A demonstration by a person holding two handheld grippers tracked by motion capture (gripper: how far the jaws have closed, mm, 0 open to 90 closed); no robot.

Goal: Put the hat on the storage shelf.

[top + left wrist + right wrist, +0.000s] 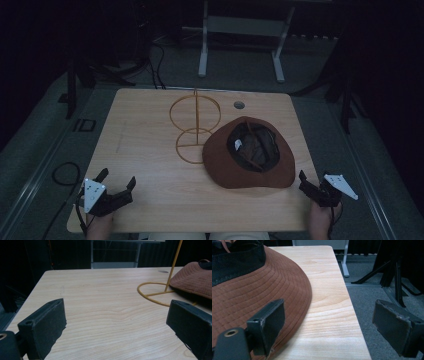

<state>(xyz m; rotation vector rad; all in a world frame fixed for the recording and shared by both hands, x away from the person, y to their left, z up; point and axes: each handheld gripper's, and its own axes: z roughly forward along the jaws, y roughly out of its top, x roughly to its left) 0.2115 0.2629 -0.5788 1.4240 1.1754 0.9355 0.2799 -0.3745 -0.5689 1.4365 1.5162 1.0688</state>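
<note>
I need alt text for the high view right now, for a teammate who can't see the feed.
A brown brimmed hat lies upside down on a wooden table, its brim overlapping the base ring of a yellow wire hat stand. The left gripper and right gripper sit open near the table's front corners, holding nothing.

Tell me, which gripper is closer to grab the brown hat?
Probably the right gripper: its open jaws sit right beside the hat brim. The left gripper rests apart, near the table corner.

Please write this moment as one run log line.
left gripper: open, empty | right gripper: open, empty | hat: upside down, beside stand
</note>
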